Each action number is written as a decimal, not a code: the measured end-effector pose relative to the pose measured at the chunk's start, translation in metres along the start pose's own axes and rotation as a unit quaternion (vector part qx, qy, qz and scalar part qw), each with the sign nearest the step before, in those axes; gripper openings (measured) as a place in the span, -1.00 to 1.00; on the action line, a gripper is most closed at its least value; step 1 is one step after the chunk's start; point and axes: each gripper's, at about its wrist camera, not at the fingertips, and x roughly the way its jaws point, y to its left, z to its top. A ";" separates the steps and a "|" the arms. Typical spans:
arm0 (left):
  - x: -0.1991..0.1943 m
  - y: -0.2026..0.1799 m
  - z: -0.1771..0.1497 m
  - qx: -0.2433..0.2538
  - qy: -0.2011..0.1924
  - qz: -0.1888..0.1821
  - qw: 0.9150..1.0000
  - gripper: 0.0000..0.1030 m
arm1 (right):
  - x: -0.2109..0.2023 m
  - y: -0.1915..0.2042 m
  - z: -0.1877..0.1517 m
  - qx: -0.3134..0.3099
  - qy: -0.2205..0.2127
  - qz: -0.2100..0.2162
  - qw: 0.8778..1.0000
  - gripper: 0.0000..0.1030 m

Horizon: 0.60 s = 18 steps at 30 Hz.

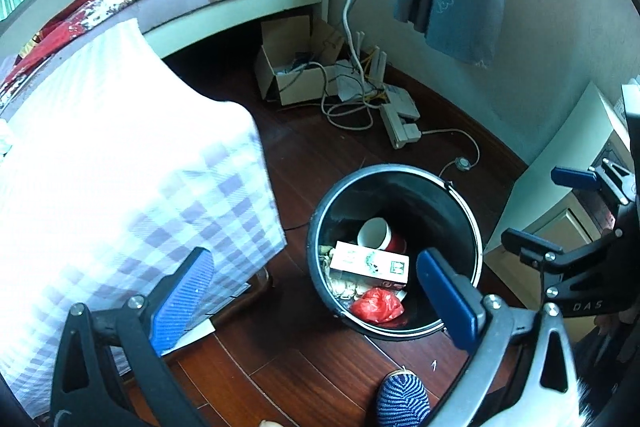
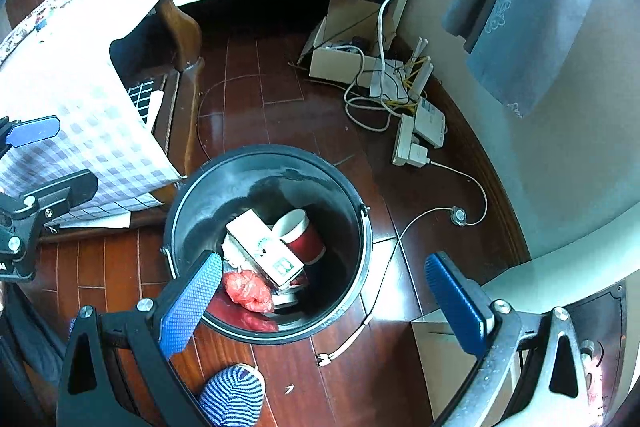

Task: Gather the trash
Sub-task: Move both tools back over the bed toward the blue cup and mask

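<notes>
A: With both tools up over the bin (image 2: 264,327), looks mostly done. Left gripper (image 1: 316,299) spread wide, nothing between the pads. Right gripper (image 2: 324,299) same: released, empty.

B: Contents?

A: Down in the bin, ahead of and below the right tool: white carton (image 2: 266,251) lying across, red paper cup (image 2: 302,235) tipped on its side just beyond it, crumpled red bag (image 2: 248,291) at the near wall. Pale scraps under the carton, can't identify.

B: Left to do?

A: Hard to say. Only a small white fleck (image 2: 289,389) on the floor (image 2: 248,99) near the tool, beside the striped slipper (image 2: 234,393). Further ahead, an open cardboard box (image 2: 340,63) with cables and a power strip (image 2: 408,143) by the wall; probably not trash, can't confirm.

B: Clearance?

A: Tight on the left: checked tablecloth (image 2: 88,131) hangs just beside the bin rim, wooden table leg (image 2: 186,39) behind it. Pale cabinet (image 2: 560,267) close on the right. Thin cord (image 2: 424,215) trailing on the floor right of the bin, snag risk on a low pass. Open floor straight ahead, between bin and box. Straight up also free.
</notes>
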 end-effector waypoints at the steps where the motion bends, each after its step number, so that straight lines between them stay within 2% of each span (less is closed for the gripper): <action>1: -0.003 0.002 -0.001 -0.002 -0.003 0.001 1.000 0.99 | -0.003 0.001 0.001 0.002 -0.006 0.002 1.000 0.98; 9: -0.040 0.045 -0.004 -0.040 -0.035 0.024 0.998 0.99 | -0.027 0.028 0.025 0.000 -0.063 0.028 0.998 0.98; 18: -0.074 0.118 -0.014 -0.104 -0.068 0.069 0.990 0.99 | -0.050 0.100 0.065 -0.037 -0.130 0.079 0.988 0.98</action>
